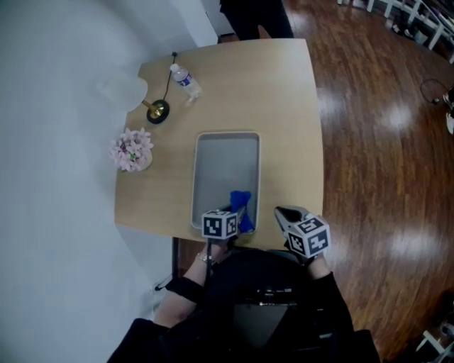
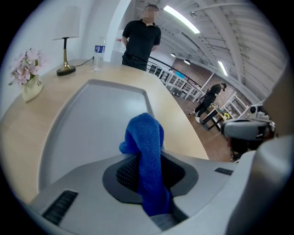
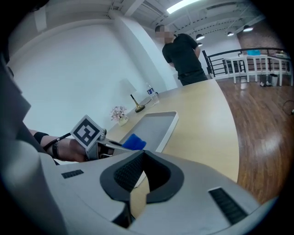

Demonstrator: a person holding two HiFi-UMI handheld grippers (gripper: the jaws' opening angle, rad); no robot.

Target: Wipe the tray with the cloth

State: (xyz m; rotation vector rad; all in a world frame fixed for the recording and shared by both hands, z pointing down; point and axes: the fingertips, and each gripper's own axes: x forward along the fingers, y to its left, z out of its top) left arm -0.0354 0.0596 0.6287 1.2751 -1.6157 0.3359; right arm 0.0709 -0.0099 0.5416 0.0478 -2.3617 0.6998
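on a light wooden table (image 1: 284, 106): a grey rectangular tray (image 1: 227, 159), long side running up and down, near the centre of the head view. at the tray's lower end, a blue cloth (image 1: 241, 200), pinched in the left gripper (image 1: 238, 214).

in the left gripper view: jaws drawn narrow and pressed on the cloth from both sides. a fold of it sticking up past the tips in the middle of the frame, the rest trailing down between the pads toward the bottom edge. cannot tell whether the cloth touches the tray's bottom. bare grey tray surface spread behind the cloth, toward the upper left of that view.

just right of the tray's lower right corner in the head view, by the table's near edge: the right gripper (image 1: 287, 213), its marker cube below it. in the right gripper view: jaws only a slit apart, nothing between them, tan tabletop showing through the gap. at left centre of that view, the left gripper's cube and the hand (image 3: 66, 149) behind it, the cloth at the tray's near end.

upper left of the head view, well apart from the tray: a brass lamp base (image 1: 157, 110), an upright water bottle (image 1: 186, 80), a small bunch of pink flowers (image 1: 132, 149) by the table's left edge. at top centre, beyond the table's far edge, a person (image 1: 255, 18) in dark clothes. dark wooden floor (image 1: 383, 142) down the right side.
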